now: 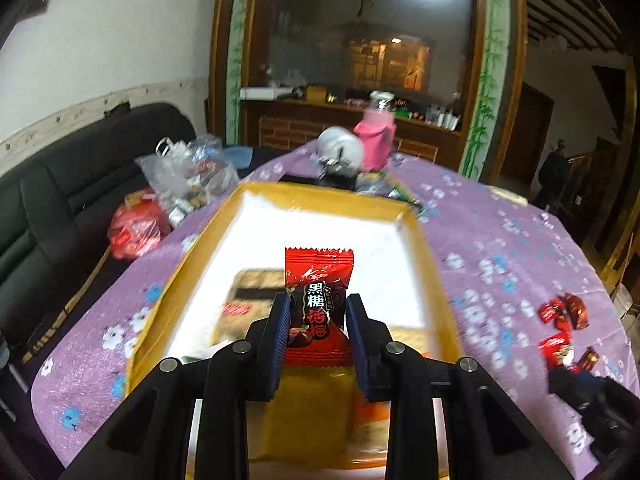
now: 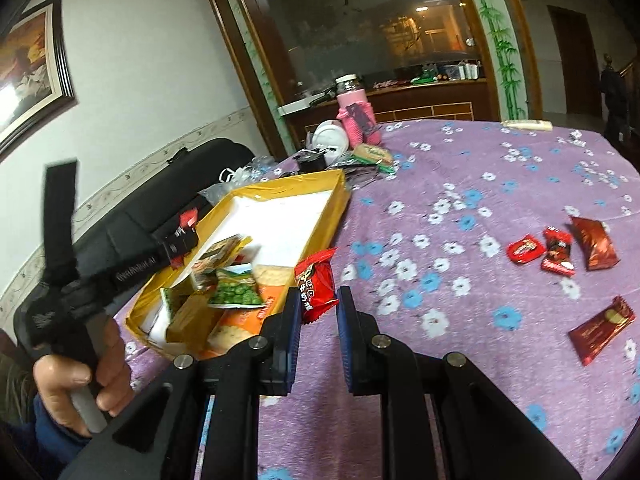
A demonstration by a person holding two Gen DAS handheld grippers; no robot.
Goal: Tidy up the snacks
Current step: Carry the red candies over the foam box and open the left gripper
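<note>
My left gripper (image 1: 319, 304) is shut on a red candy packet (image 1: 318, 280) with black and white lettering. It holds the packet upright over the yellow box (image 1: 256, 196), which has a white floor. In the right wrist view, my right gripper (image 2: 319, 300) is shut on another red candy packet (image 2: 316, 286), just right of the box (image 2: 280, 182), near its front end. A green pea packet (image 2: 234, 292) and cracker packs (image 2: 240, 328) lie in that end. Several loose red and brown candies (image 2: 556, 248) lie on the purple cloth to the right.
A hand (image 2: 80, 380) holds the left gripper's handle at the left. A pink-sleeved jar (image 2: 354, 120), a white round object (image 2: 330, 136) and small packets stand beyond the box. Plastic bags (image 1: 188, 176) and a red bag (image 1: 136, 228) lie on the black sofa beside the table.
</note>
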